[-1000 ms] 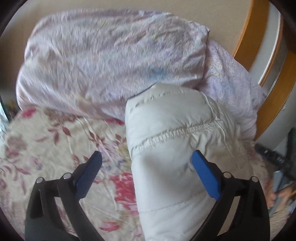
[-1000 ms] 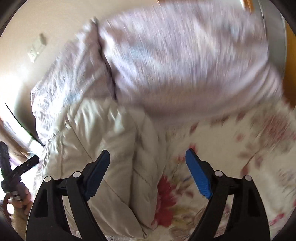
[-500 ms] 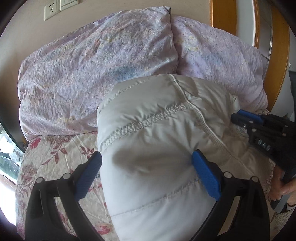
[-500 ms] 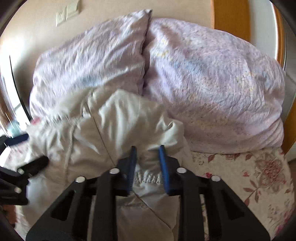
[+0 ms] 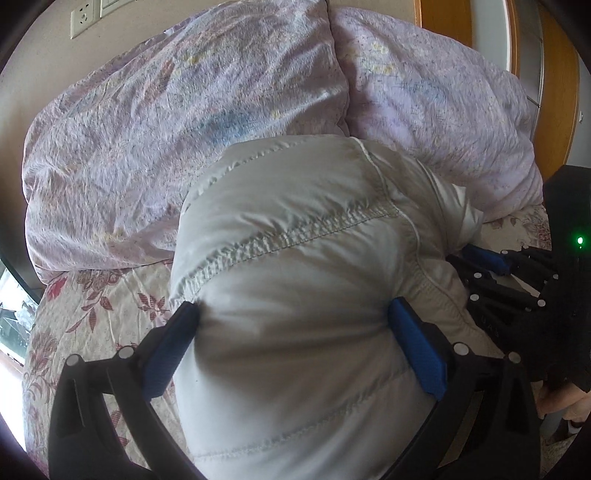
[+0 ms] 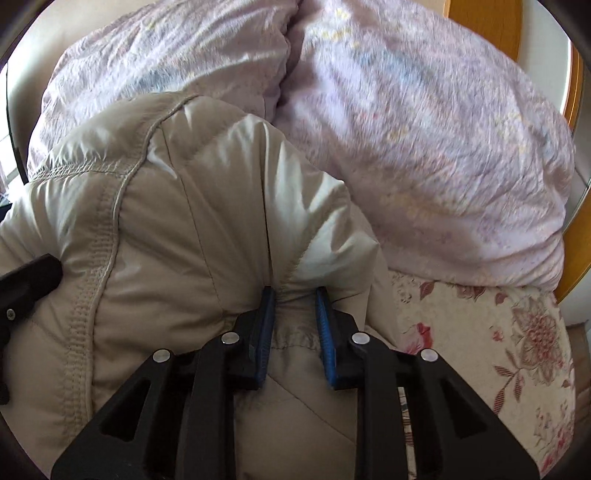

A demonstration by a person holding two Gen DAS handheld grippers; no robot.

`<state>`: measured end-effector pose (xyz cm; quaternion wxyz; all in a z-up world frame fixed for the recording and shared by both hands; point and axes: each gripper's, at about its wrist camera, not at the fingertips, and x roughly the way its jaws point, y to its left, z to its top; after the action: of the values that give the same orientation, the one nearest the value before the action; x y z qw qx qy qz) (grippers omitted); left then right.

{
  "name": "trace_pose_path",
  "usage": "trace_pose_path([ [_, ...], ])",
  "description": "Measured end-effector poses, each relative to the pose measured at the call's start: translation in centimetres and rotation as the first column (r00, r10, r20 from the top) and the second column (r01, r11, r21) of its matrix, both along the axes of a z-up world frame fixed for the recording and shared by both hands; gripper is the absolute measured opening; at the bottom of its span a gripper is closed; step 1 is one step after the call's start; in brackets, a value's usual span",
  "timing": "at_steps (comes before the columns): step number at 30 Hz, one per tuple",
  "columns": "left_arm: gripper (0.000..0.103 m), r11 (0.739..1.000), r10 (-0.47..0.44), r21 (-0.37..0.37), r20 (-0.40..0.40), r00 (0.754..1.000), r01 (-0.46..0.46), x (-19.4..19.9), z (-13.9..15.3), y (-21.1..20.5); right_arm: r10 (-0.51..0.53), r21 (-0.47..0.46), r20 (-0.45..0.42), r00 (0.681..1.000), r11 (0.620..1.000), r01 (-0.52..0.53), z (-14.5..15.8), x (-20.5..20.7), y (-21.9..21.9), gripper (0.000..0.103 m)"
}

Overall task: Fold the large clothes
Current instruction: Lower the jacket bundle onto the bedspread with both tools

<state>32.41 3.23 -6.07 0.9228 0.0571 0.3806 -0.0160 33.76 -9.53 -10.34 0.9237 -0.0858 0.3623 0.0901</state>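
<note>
A puffy cream-white quilted jacket (image 5: 295, 280) lies bunched on the bed in front of the pillows; it also fills the left of the right wrist view (image 6: 166, 229). My left gripper (image 5: 291, 314) is open, its blue pads (image 5: 417, 347) pressed against both sides of a thick bulge of the jacket. My right gripper (image 6: 293, 295) is shut on a pinched fold of the jacket's edge. The right gripper also shows at the right edge of the left wrist view (image 5: 487, 258).
Two lilac pillows (image 5: 184, 122) (image 6: 424, 140) lean against the wall behind the jacket. A floral bedsheet (image 5: 92, 306) (image 6: 498, 332) covers the bed. A wooden frame (image 5: 554, 92) stands at the right. A wall socket (image 5: 85, 18) is at top left.
My right gripper went from open beside the jacket to shut on a fold of it. My left gripper moved forward onto the jacket's bulge, staying open.
</note>
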Motion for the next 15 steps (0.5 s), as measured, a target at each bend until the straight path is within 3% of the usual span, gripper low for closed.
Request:
trace_pose_path([
  [15,0.101,1.000,0.023,-0.005,0.063,0.998,-0.023,0.3,-1.3,0.0,0.007,0.056,-0.007,1.000,0.998,-0.006,-1.5,1.7,-1.2,0.025],
])
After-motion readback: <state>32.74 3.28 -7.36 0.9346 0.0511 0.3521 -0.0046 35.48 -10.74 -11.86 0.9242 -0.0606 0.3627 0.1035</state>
